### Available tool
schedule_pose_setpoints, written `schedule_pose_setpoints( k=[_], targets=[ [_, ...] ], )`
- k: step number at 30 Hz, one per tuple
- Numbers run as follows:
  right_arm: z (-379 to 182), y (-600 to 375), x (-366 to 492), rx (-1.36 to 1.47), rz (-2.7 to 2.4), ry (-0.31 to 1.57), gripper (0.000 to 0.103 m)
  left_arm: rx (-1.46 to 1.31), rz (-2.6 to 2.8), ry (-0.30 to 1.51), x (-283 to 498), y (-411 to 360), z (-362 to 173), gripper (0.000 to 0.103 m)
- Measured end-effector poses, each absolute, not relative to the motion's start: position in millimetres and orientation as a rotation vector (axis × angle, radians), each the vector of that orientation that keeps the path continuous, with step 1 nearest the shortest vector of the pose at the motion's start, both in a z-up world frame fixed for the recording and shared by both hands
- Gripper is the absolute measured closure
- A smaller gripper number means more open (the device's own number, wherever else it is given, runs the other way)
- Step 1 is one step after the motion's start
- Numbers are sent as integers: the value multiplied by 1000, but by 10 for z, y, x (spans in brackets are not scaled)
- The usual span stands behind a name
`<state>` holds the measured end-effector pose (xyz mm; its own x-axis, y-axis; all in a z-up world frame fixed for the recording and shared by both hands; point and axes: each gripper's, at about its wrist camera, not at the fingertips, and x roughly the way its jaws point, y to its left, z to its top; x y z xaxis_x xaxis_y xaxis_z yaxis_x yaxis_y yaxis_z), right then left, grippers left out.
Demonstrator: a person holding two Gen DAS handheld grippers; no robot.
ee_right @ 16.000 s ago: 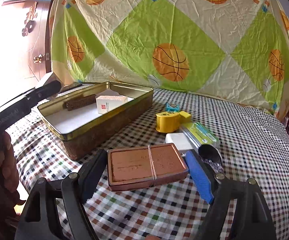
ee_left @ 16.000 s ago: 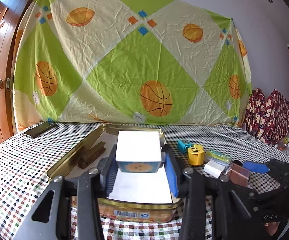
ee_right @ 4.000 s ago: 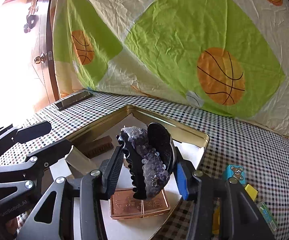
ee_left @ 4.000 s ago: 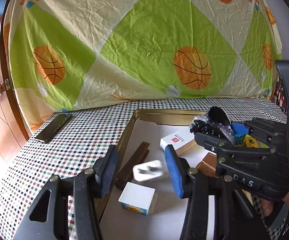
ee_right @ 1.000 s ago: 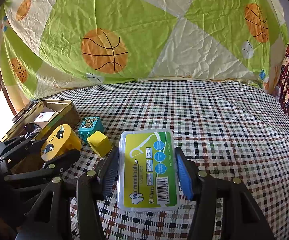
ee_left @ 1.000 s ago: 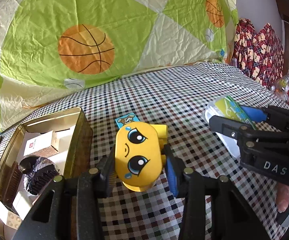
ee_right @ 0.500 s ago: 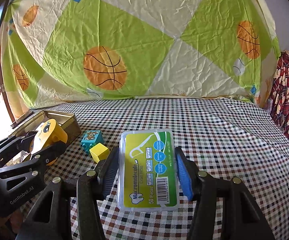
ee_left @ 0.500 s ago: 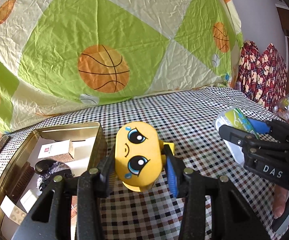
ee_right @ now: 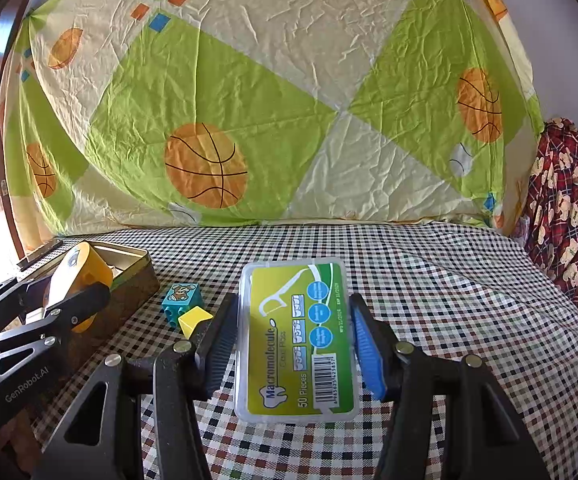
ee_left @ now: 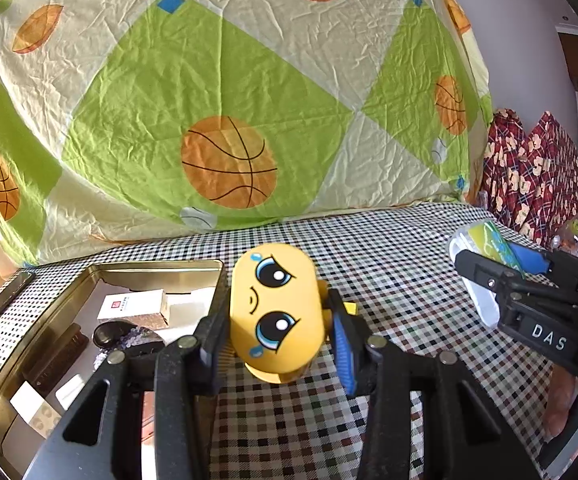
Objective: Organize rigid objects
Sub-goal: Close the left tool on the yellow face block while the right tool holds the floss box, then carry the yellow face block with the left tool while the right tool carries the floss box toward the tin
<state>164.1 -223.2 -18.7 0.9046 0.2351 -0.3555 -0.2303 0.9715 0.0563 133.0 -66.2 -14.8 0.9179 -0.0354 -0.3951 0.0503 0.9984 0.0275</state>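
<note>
Gripping a yellow toy head (ee_left: 275, 312) with a cartoon face, the left hand-held gripper (ee_left: 277, 334) has both pads pressed on its sides; the toy's underside is hidden behind the fingers. Left of this hand-held gripper sits an open gold tin (ee_left: 49, 320), its near end cut off by the frame, holding a white box (ee_left: 133, 306), a dark clip (ee_left: 129, 340) hard to make out, and other small items. The right hand-held gripper (ee_right: 293, 344) is clamped on a clear floss-pick case (ee_right: 297, 340) with a green label. Just to its left lie a teal block (ee_right: 181, 300) and a yellow block (ee_right: 193, 320) on the checked cloth of the bench (ee_right: 449, 300). Beyond hangs a green-and-cream basketball sheet (ee_right: 269, 100); at far right, red patterned fabric (ee_right: 569, 200), partly cropped.
</note>
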Motion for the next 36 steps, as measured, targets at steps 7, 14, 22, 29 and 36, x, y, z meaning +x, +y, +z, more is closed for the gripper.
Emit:
schedule_pose_setpoints(
  k=[7, 14, 22, 29, 36],
  targets=[
    [-146, -2246, 1524, 10, 232, 303, 46, 18, -30, 373, 1230, -605, -134, 61],
    [-123, -2256, 1474, 10, 226, 276, 46, 1, -18, 340, 1133, -555, -119, 61],
    [-114, -2268, 1443, 16, 222, 266, 46, -8, -10, 307, 1036, -516, -101, 61],
    [-105, -2301, 1422, 35, 228, 257, 46, -12, 4, 269, 940, -493, -80, 61],
    [-100, -2289, 1406, 33, 237, 251, 46, -22, 13, 257, 905, -464, -63, 61]
  ],
)
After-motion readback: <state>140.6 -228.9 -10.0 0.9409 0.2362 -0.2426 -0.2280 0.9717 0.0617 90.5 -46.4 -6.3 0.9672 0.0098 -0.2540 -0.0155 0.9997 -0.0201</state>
